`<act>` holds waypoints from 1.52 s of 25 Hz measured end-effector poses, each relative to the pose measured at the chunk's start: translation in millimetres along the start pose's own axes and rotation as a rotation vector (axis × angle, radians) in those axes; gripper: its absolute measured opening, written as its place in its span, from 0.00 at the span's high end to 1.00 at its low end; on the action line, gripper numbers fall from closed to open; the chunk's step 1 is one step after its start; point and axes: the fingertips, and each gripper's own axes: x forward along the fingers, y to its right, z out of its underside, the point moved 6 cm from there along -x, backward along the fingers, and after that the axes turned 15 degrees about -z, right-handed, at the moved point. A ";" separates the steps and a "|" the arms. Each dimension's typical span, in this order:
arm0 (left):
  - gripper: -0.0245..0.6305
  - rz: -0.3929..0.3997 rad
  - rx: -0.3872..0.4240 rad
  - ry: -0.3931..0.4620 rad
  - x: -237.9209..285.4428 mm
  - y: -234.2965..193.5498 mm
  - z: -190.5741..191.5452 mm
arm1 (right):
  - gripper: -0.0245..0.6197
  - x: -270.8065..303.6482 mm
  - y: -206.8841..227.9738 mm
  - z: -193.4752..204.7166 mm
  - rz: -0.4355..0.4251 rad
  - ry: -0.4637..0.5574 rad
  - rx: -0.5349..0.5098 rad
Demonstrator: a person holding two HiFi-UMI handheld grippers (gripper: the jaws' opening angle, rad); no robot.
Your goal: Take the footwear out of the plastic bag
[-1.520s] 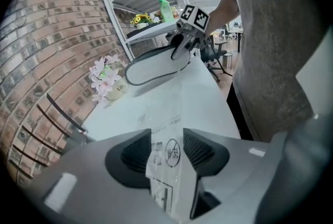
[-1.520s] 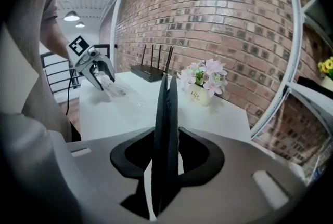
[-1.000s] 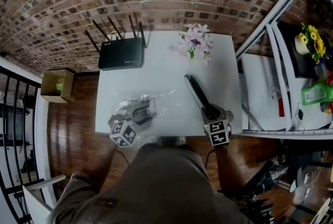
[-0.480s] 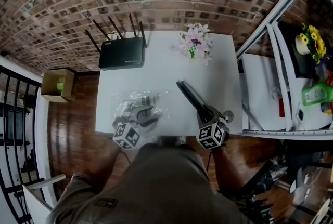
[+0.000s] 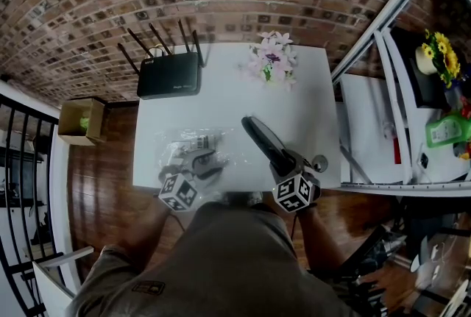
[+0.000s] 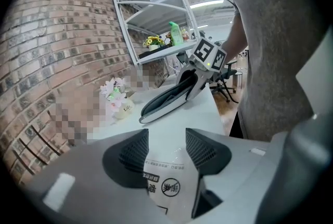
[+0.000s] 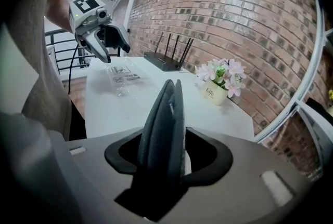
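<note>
A pair of dark flat slippers (image 5: 263,140) lies pressed together on the white table (image 5: 221,98), toes pointing toward the far left. Their heel end sits between the jaws of my right gripper (image 5: 289,161). Those jaws are opening, and dark gaps show beside the slippers (image 7: 164,124). The clear plastic bag (image 5: 185,148) lies crumpled at the front left. My left gripper (image 5: 197,162) stands open over it, and the bag's printed end (image 6: 166,179) lies loose between the wide jaws. The left gripper view also shows the slippers (image 6: 166,101) with the right gripper (image 6: 200,69) behind them.
A black router (image 5: 169,76) with antennas stands at the back left, and a small pot of flowers (image 5: 272,62) at the back right. A white metal shelf rack (image 5: 383,124) adjoins the table's right side. A cardboard box (image 5: 79,120) sits on the floor to the left.
My right gripper has swung the slippers leftward toward the table's middle, and their toe end now points further left. The left gripper has shifted slightly toward the near edge over the bag.
</note>
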 end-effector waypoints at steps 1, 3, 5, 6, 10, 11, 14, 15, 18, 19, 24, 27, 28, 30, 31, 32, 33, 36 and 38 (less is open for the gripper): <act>0.62 0.000 0.000 -0.002 0.1 0.8 -0.2 | 0.60 0.9 -2.5 -0.3 -0.012 -0.001 -0.004; 0.62 -0.001 -0.002 -0.006 0.1 2.5 -0.5 | 0.57 3.0 -7.8 -0.7 -0.035 -0.002 -0.012; 0.62 -0.002 -0.006 -0.009 0.0 4.1 -0.8 | 0.55 5.0 -12.3 -0.4 -0.051 -0.002 -0.019; 0.62 -0.002 -0.007 -0.011 -0.1 5.0 -0.9 | 0.54 5.8 -14.5 -0.3 -0.058 -0.002 -0.024; 0.62 -0.003 -0.007 -0.019 -1.9 8.6 -1.1 | 0.50 8.3 -23.2 0.6 -0.089 -0.006 -0.043; 0.62 -0.004 -0.008 -0.020 -2.3 9.1 -1.0 | 0.49 8.8 -24.9 1.0 -0.095 -0.006 -0.045; 0.62 -0.004 -0.014 -0.027 -3.9 10.6 -0.2 | 0.45 10.5 -31.2 1.8 -0.118 -0.006 -0.048; 0.62 -0.004 -0.017 -0.029 -4.4 11.2 0.3 | 0.44 11.4 -33.6 2.4 -0.125 -0.007 -0.050; 0.62 -0.005 -0.018 -0.032 -5.1 12.9 1.0 | 0.42 13.6 -38.6 4.3 -0.141 -0.007 -0.049; 0.62 -0.005 -0.018 -0.031 -5.2 13.6 0.8 | 0.43 14.1 -40.0 4.8 -0.147 -0.006 -0.046; 0.62 -0.002 -0.023 -0.031 -5.8 16.6 -0.4 | 0.39 16.5 -45.1 7.7 -0.170 -0.013 -0.045; 0.62 -0.003 -0.025 -0.031 -5.8 18.2 -1.0 | 0.34 17.9 -49.2 8.7 -0.197 -0.015 -0.054; 0.62 -0.003 -0.026 -0.031 -5.8 18.8 -1.1 | 0.32 18.4 -50.6 9.5 -0.209 -0.015 -0.054; 0.62 -0.002 -0.028 -0.032 -6.3 19.8 -1.5 | 0.31 19.0 -52.2 11.9 -0.231 -0.020 -0.049; 0.62 -0.002 -0.029 -0.032 -6.6 20.1 -1.9 | 0.30 19.1 -52.6 13.3 -0.240 -0.024 -0.048; 0.62 -0.002 -0.029 -0.032 -7.0 20.2 -2.2 | 0.31 19.3 -52.8 14.5 -0.248 -0.028 -0.047; 0.62 -0.002 -0.029 -0.033 -7.4 20.3 -2.3 | 0.30 19.6 -52.9 15.4 -0.254 -0.030 -0.046; 0.62 -0.005 -0.032 -0.037 -8.4 21.5 -1.7 | 0.31 20.1 -52.5 16.6 -0.265 -0.033 -0.042; 0.62 -0.009 -0.035 -0.038 -8.7 21.9 -1.7 | 0.31 20.8 -52.2 17.1 -0.270 -0.038 -0.043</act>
